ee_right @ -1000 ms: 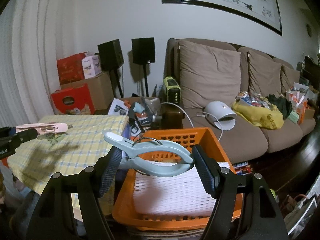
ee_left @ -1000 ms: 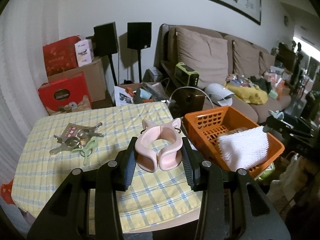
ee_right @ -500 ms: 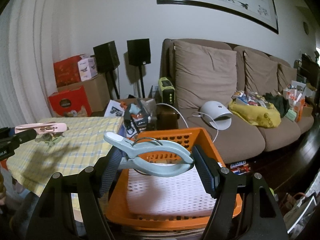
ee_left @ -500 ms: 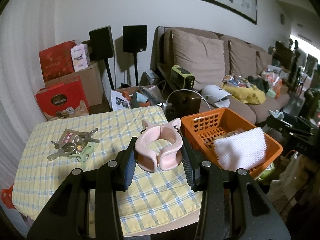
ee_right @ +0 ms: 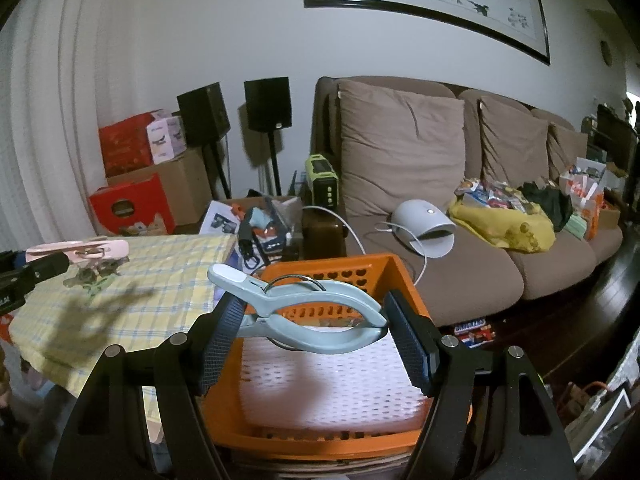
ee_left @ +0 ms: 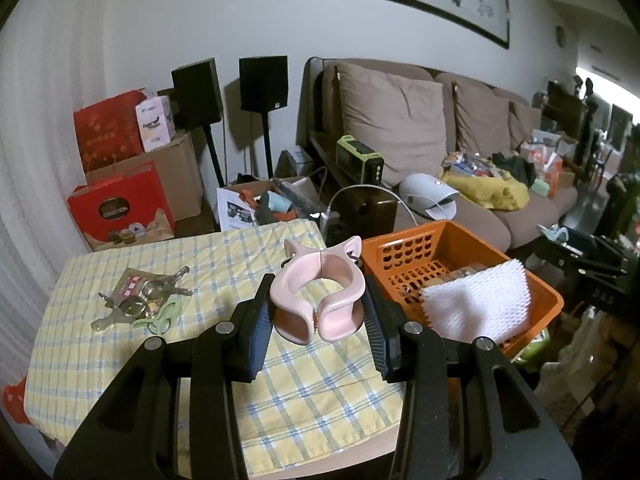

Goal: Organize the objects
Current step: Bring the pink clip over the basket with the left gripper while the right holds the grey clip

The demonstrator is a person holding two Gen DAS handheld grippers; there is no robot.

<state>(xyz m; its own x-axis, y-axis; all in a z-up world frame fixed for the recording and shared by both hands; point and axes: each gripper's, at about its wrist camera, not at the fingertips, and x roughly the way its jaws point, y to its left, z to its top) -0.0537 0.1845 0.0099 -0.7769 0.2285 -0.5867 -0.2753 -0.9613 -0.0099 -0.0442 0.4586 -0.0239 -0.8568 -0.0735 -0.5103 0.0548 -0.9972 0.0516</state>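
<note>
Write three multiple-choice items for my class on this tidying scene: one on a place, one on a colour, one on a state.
1. Where does the white foam net lie?
A. on the sofa
B. in the orange basket
C. on the checked cloth

2. What colour is the clip in the left tongs?
A. pink
B. green
C. black

3. How do the right tongs stand?
A. wide open and empty
B. shut on a key
C. shut on a pale blue clip

Answers:
1 B, since the net fills the basket beside the table.
2 A, since the curved pink clip sits between the pads.
3 C, since both pads press the blue clip's ends above the basket.
</note>
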